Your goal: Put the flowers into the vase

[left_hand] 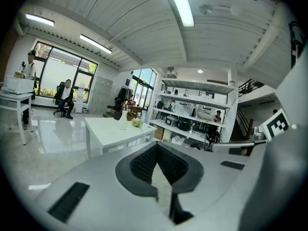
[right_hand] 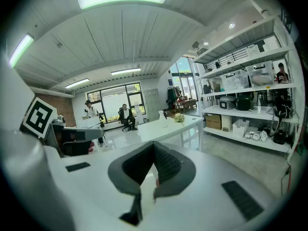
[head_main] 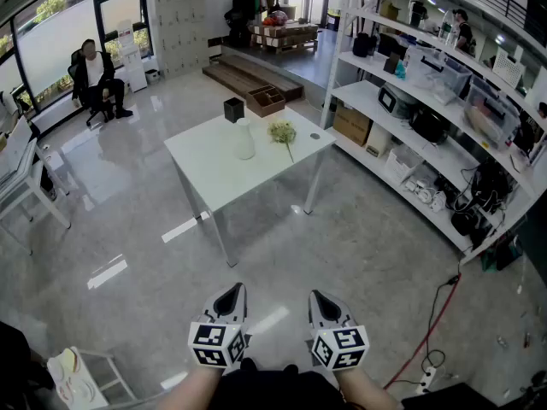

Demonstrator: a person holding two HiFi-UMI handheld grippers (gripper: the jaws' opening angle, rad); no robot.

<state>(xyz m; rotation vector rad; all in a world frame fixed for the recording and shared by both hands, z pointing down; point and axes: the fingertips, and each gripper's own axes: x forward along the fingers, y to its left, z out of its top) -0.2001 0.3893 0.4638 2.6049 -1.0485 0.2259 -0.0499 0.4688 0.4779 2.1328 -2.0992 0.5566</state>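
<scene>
A white vase (head_main: 245, 139) stands on the white table (head_main: 214, 186) far ahead of me, with a bunch of pale green flowers (head_main: 283, 132) lying just to its right. Both grippers hang low near my body, well short of the table. My left gripper (head_main: 231, 294) is shut and empty, and so is my right gripper (head_main: 321, 298) beside it. In the left gripper view the jaws meet at the tip (left_hand: 157, 146), with the vase (left_hand: 123, 124) and flowers (left_hand: 137, 123) small beyond. The right gripper view shows shut jaws (right_hand: 154, 146), the vase (right_hand: 161, 116) and the flowers (right_hand: 179, 118).
A black cup (head_main: 233, 109) stands at the table's far edge. Long white shelving (head_main: 427, 118) full of gear runs along the right. A red cable (head_main: 434, 319) lies on the floor at right. A person sits at the far left (head_main: 96, 79). A white desk (head_main: 26, 182) stands left.
</scene>
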